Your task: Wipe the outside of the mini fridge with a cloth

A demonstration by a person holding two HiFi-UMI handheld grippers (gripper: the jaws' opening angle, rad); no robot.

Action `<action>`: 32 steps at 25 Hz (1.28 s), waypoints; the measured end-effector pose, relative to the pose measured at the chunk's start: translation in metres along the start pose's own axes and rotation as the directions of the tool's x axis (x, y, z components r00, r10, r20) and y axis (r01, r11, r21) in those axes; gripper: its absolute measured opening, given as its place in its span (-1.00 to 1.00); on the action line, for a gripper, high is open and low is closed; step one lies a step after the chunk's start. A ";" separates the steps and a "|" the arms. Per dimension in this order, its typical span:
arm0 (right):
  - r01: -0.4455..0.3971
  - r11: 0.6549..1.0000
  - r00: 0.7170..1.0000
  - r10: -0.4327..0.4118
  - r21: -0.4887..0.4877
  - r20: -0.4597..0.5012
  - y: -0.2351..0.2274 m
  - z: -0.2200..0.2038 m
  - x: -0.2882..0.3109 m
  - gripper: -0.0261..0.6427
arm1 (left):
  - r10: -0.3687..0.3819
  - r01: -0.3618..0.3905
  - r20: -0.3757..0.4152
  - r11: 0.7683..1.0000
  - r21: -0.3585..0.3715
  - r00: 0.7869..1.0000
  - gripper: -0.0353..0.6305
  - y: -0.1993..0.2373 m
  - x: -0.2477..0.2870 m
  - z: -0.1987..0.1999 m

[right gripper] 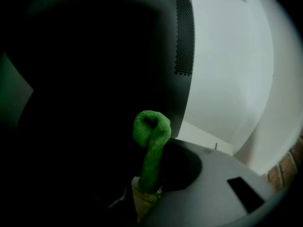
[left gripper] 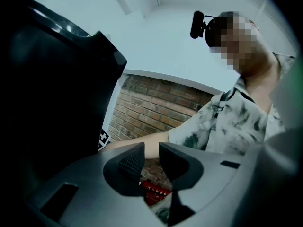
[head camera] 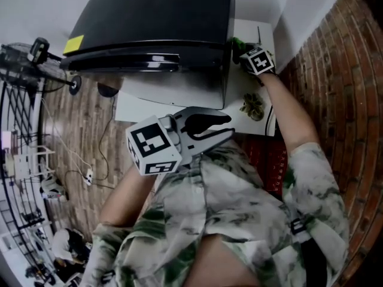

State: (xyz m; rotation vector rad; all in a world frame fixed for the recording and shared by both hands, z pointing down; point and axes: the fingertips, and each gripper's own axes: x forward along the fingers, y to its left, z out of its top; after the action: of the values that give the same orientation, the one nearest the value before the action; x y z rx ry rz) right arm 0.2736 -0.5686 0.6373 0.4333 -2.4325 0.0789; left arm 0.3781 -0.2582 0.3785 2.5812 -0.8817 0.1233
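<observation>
Fingers of the right gripper (right gripper: 154, 181) are clamped on a green cloth (right gripper: 151, 141). Its bunched end stands up past the fingertips, at the dark right side wall of the mini fridge (head camera: 155, 23). Contact between cloth and wall cannot be confirmed.

Fingers (left gripper: 130, 162) of the left gripper (left gripper: 151, 157) stand slightly apart, with nothing between them.

- Mini fridge – black, upright on a low white worktop (head camera: 137, 109), with a yellow sticker (head camera: 73, 43) on its top corner.
- Worktop – set on a brick-patterned floor (head camera: 335, 70). A small greenish item (head camera: 252, 105) lies on it to the right of the fridge.
- Left gripper – held in front of the fridge door, close to the person's chest and clear of the fridge.
- Right gripper – extended at arm's length alongside the fridge.
</observation>
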 end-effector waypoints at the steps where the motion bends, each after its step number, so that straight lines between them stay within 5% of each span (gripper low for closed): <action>1: 0.011 1.000 1.000 -0.011 0.005 0.011 -0.003 0.005 -0.007 -0.57 | -0.003 0.003 0.004 1.000 0.001 1.000 -0.58 0.001 -0.002 0.001; 12: 0.126 0.991 0.980 -0.131 0.042 0.149 0.003 0.064 -0.098 -0.57 | -0.106 0.105 0.043 0.994 0.024 0.993 -0.58 -0.008 -0.048 0.002; 18: 0.217 0.973 0.964 -0.226 0.076 0.144 0.038 0.082 -0.161 -0.57 | -0.192 0.190 0.024 0.980 0.059 0.981 -0.58 -0.013 -0.106 -0.012; 32: 0.448 0.850 0.843 -0.505 0.278 0.187 0.205 0.115 -0.295 -0.57 | -0.301 0.299 0.012 0.951 0.071 0.954 -0.58 -0.016 -0.277 -0.050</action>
State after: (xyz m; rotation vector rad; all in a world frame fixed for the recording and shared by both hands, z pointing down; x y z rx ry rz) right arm 0.3528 -0.3088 0.3751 1.2148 -2.4903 0.0852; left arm 0.1698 -0.0695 0.3597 2.7504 -0.4889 0.0373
